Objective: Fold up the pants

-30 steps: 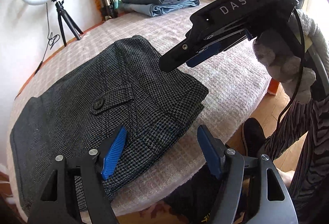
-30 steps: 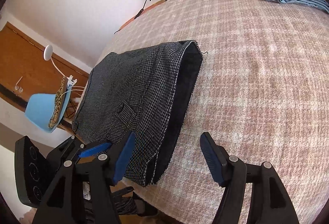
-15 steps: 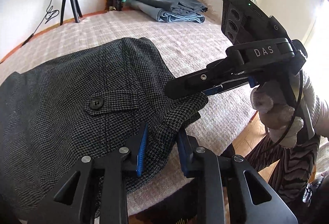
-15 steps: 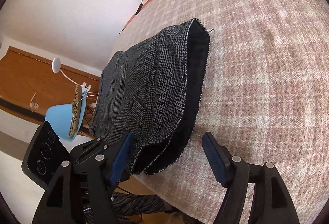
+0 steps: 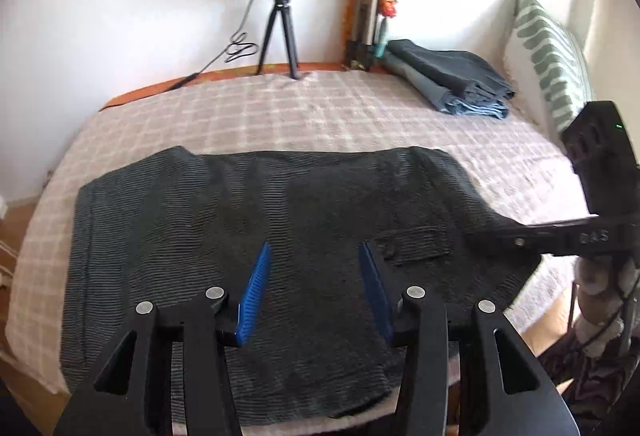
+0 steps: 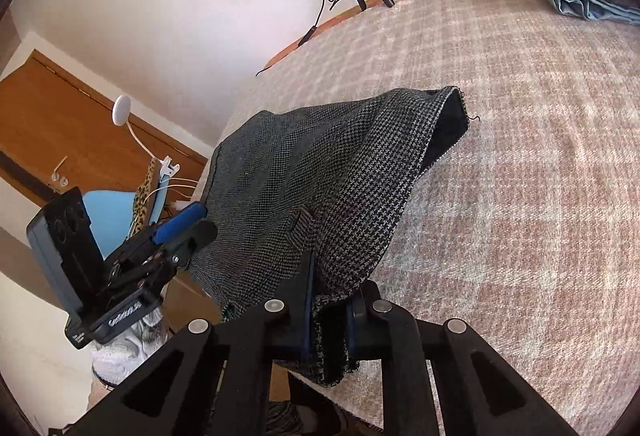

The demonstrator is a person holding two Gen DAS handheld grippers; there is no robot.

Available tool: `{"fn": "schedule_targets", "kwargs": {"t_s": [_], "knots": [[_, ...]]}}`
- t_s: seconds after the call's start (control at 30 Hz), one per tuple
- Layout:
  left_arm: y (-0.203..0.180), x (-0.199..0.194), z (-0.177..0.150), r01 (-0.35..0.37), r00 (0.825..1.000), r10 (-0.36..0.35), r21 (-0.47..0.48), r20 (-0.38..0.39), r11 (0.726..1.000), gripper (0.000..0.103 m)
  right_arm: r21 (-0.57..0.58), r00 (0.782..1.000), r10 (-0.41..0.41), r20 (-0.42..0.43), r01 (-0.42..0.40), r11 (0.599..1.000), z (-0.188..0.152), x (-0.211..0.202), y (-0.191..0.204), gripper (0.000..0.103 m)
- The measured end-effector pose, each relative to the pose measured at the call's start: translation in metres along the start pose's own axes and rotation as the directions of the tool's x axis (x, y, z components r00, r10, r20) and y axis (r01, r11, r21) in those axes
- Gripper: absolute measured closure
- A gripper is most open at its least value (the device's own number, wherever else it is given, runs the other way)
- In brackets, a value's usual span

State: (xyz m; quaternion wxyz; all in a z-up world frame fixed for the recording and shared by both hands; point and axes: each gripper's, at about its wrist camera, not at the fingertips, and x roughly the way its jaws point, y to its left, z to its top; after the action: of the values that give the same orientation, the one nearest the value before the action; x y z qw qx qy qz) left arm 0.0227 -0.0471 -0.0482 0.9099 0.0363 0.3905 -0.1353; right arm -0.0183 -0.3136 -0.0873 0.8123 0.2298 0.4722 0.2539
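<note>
Along the bed's (image 5: 280, 108) near edge, the pants (image 5: 248, 220) lie partly folded, right gripper (image 6: 326, 320) fingers pinching their corner, left gripper (image 5: 316, 292) fingers spread above, another fold seemingly left.

faint "das" lettering on the right tool (image 5: 472, 236), nothing else legible

I'm seeing the pants (image 5: 248, 236) showing a dark grey-and-black houndstooth weave, the bedspread (image 6: 520, 156) wearing a pink-and-cream check, and the pillow (image 5: 548, 56) carrying green strokes on white. Both grippers, left (image 5: 312, 292) and right (image 6: 328, 312), are showing black frames with blue pads.
</note>
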Motion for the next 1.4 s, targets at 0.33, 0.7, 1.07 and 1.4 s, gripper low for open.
{"fn": "schedule_targets", "kwargs": {"t_s": [0.33, 0.7, 1.07, 1.4], "knots": [[0.019, 0.077, -0.012, -0.196, 0.975, 0.202, 0.062, -0.098, 0.979, 0.058, -0.066, 0.998, 0.016, 0.06, -0.012, 0.998, 0.025, -0.006, 0.034, 0.095], [0.082, 0.007, -0.035, -0.177, 0.982, 0.165, -0.142, -0.094, 0.974, 0.058, -0.302, 0.991, 0.037, 0.125, 0.002, 0.953, 0.051, 0.014, 0.132, 0.095], [0.166, -0.052, -0.059, -0.214, 0.976, 0.213, -0.353, -0.042, 0.911, 0.058, -0.454, 0.999, 0.016, 0.041, 0.004, 0.891, 0.062, 0.087, 0.208, 0.096], [0.237, -0.094, -0.069, -0.226, 0.959, 0.284, -0.54, 0.025, 0.811, 0.058, -0.584, 0.985, -0.103, -0.139, 0.002, 0.812, 0.043, 0.204, 0.251, 0.096]]}}
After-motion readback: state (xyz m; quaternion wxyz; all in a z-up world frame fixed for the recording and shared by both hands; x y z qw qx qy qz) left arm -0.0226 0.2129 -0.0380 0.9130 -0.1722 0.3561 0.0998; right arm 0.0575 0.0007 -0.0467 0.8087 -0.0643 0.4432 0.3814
